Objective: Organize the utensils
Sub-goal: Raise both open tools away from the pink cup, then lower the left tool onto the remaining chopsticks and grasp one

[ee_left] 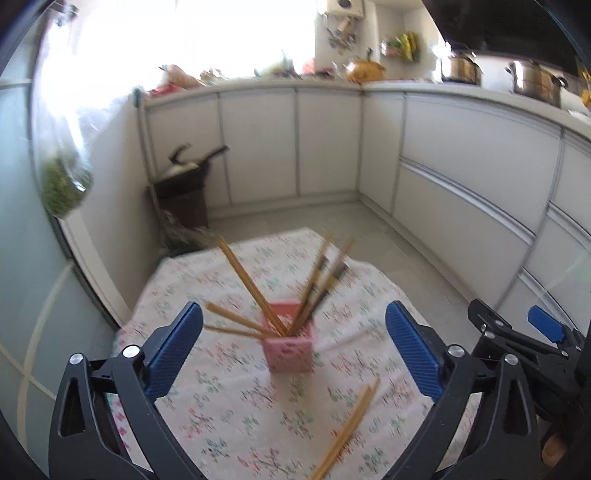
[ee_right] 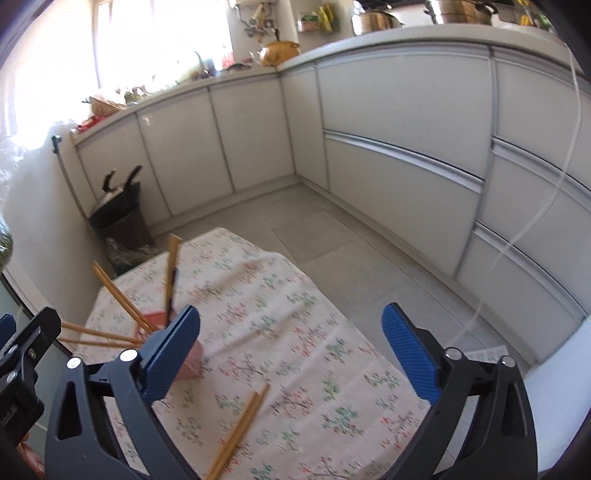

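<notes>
Left gripper [ee_left: 293, 347] and right gripper [ee_right: 290, 345] both spread wide, gripping nothing. Pink holder [ee_left: 288, 341] on floral cloth [ee_left: 236, 413], bristling with chopsticks [ee_left: 251, 286]. Loose pair [ee_left: 349, 430] at five o'clock from holder.

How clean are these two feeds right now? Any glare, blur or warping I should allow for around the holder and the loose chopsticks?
Left wrist view: window blown out white, pink holder and its chopsticks motion-smeared, cabinets bowed by the fisheye. Right wrist view: glare at the upper left, loose chopsticks soft, holder mostly hidden behind the right gripper; floral cloth readable.
</notes>
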### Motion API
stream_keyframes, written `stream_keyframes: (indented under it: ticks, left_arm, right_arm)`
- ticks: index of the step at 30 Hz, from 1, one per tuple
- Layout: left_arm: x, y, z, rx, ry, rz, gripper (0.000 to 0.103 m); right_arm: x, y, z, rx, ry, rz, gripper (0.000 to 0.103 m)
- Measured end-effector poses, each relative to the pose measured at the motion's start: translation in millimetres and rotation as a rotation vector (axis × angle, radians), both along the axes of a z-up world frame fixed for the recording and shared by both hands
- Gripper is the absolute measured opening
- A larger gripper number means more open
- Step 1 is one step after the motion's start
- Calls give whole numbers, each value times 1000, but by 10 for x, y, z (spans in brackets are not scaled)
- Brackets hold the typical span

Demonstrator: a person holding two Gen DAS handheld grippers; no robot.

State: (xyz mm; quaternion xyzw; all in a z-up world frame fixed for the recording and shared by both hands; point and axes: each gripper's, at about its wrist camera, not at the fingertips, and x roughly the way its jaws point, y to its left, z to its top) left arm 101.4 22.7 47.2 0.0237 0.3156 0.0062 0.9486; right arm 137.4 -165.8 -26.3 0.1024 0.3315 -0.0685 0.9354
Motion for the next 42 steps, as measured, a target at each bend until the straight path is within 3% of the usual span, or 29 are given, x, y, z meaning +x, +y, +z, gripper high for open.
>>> stream_keyframes:
  ticks: [7,11,17,19,22,29,39,42]
  left_arm:
    - [173,-129,-389,-48,184,-71,96]
    - [238,-282,-636,-27,265,-105,96]
    - [574,-487,-1275,11,485,-137,95]
    - [739,-533,-1530,-5,588,-151,75]
    - [962,-547,-1831,-48,721,-136,63]
    - [1155,-590,-2078,-31,770,-110,49]
    - [1304,-602,-2265,-23,806,-106,39]
    - [1302,-621,-2296,14,794,-106,33]
  right_arm:
    - [-146,-431,-352,98,143,-65,97]
    - [-233,-654,-497,146,197,-109,97]
    - [-264,-833,-647,179,259,-131,96]
    - [-268,-870,-676,185,268,-129,96]
    - [-260,-933,-730,207,290,-129,96]
    - [-220,-1068,-880,309,354,-124,96]
    - [-192,-1019,-896,310,366,-101,96]
    - [-185,-1028,-903,304,367,-109,96]
